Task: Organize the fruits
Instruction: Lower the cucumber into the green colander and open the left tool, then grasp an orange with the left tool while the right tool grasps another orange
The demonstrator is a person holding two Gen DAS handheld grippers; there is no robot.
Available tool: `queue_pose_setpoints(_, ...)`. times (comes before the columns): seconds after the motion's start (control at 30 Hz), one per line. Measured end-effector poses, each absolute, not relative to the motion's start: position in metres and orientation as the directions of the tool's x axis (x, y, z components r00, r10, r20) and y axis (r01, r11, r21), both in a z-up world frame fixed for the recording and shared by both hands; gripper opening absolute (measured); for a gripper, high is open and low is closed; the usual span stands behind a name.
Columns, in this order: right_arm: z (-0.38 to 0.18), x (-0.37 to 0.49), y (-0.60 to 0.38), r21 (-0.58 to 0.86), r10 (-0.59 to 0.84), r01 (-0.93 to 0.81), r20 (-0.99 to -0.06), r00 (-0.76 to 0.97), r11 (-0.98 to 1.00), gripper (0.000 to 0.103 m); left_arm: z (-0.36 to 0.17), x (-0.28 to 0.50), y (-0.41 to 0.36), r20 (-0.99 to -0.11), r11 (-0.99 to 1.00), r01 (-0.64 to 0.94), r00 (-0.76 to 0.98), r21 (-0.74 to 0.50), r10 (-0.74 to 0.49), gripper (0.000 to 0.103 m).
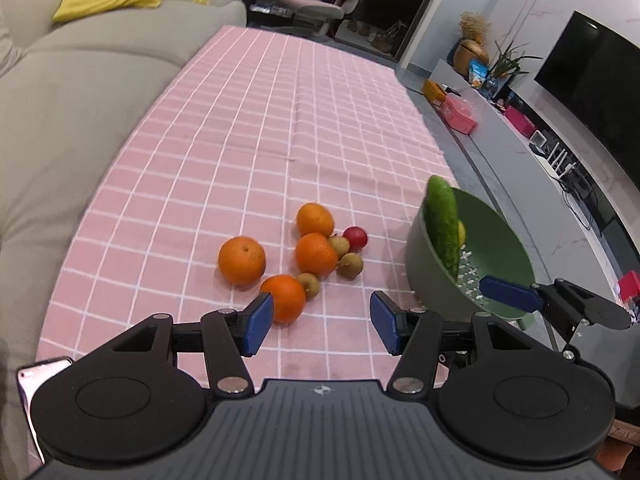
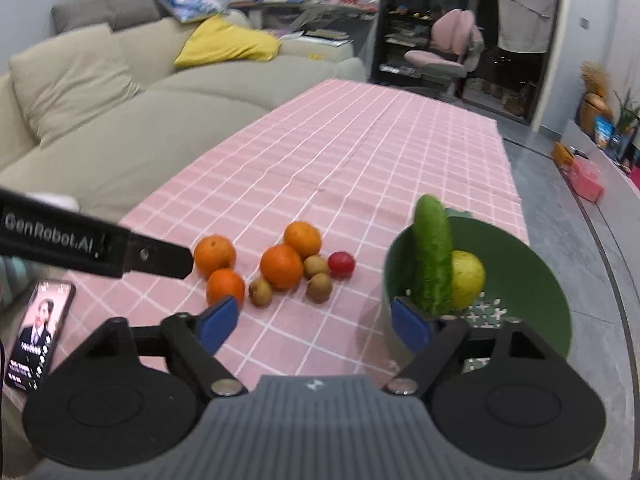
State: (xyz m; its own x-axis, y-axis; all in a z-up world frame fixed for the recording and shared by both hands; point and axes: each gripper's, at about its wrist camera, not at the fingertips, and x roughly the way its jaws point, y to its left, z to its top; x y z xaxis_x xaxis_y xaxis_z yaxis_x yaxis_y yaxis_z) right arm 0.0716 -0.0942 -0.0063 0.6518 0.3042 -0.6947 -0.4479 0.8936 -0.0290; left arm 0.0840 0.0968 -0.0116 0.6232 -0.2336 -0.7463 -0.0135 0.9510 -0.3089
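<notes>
On the pink surface (image 1: 240,128), oranges (image 1: 241,260) and small fruits lie loose left of the bowl (image 1: 508,240). Both grippers, left (image 1: 322,320) and right (image 2: 316,322), have jaws wide, holding nothing. Cucumber (image 2: 432,256) leans on the rim; a bump could tip it out.

Four oranges (image 1: 241,260) lie in a loose cluster at the middle of the frame, on the pink checked cloth. Among them sit three small brown fruits (image 1: 350,265) and one small red fruit (image 1: 355,238). At the right of the frame there is one green bowl (image 1: 504,236), and it holds one cucumber (image 1: 443,224) and one yellow-green fruit (image 2: 467,279). One phone (image 2: 35,334) shows at the lower left of the right wrist view.
</notes>
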Motion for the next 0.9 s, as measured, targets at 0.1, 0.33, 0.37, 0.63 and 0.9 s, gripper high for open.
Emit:
queue_pose_setpoints(0.1,-0.016,0.077,-0.09,-0.017,0.318,-0.469,-0.714,0.624,0.883,0.066,-0.025,0.089,0.101,-0.764,0.949,-0.031,0.602,-0.314,-0.233,0.065)
queue_pose_setpoints(0.33,-0.039,0.09,-0.075,-0.031,0.322,-0.517,-0.751,0.577,0.855,0.049,-0.055,0.106,0.102,-0.787,0.943,-0.041,0.562,-0.331,-0.253,0.061)
queue_pose_setpoints(0.37,-0.042,0.091,-0.074,-0.036,0.322,-0.526,-0.754,0.572,0.85,0.048,-0.058,0.109,0.102,-0.791,0.943,-0.043,0.557,-0.33,-0.252,0.06)
queue_pose_setpoints(0.63,-0.061,0.114,-0.062,-0.06,0.321,-0.564,-0.77,0.551,0.824,0.04,-0.08,0.126,0.106,-0.808,0.935,-0.085,0.533,-0.345,-0.25,0.053)
queue_pose_setpoints(0.9,-0.071,0.127,-0.058,-0.049,0.344,-0.584,-0.767,0.541,0.81,0.038,-0.091,0.135,0.109,-0.813,0.929,-0.106,0.527,-0.353,-0.249,0.051)
